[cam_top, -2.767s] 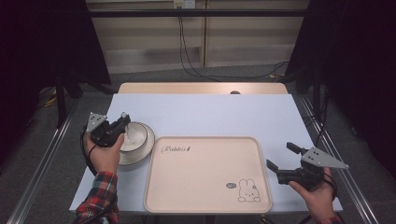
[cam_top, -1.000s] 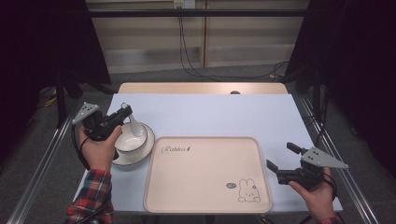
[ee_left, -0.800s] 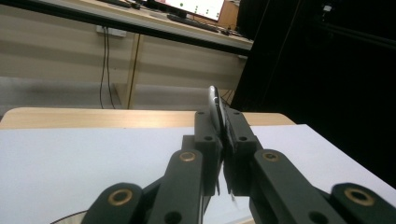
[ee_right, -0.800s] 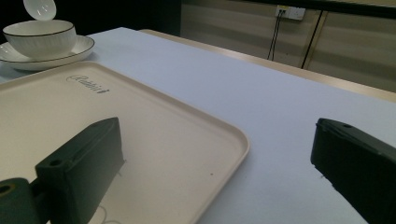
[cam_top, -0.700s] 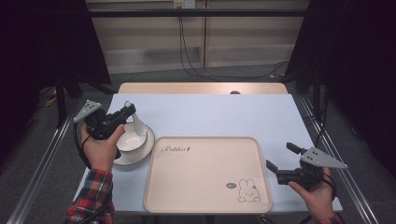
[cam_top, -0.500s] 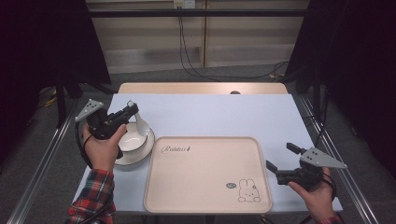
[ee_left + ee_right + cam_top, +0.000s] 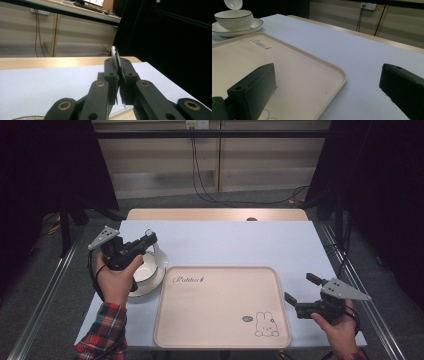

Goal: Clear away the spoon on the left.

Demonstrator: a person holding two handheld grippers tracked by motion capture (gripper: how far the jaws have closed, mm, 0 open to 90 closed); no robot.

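Pale blue cloth covers the table [image 7: 240, 240], with a dark room and a wood-panelled wall behind. Spoon [image 7: 114, 55]: white, held by its thin handle between the jaws of the left gripper [image 7: 149, 240], which are pressed together on it. In the high view the spoon's bowl end hangs low by the far rim of the bowl [image 7: 145, 270]; in the right gripper view the spoon's rounded end shows just above that bowl. Bowl: white with a dark rim line, seated on a saucer [image 7: 150, 285] at the left of the table, just beside the tray [image 7: 220, 335]. Tray: cream, rabbit print near one corner, nothing on it. Right gripper [image 7: 299, 292]: jaws well apart, holding nothing, hovering at the tray's right edge.

Judgement: the step in hand is carrying the spoon clear of the bowl, probably toward the tray. To do it well, keep the clamp firm on the narrow handle, lift until the spoon's low end clears the rim, then travel level. A knock against the rim could tip the bowl on its saucer.
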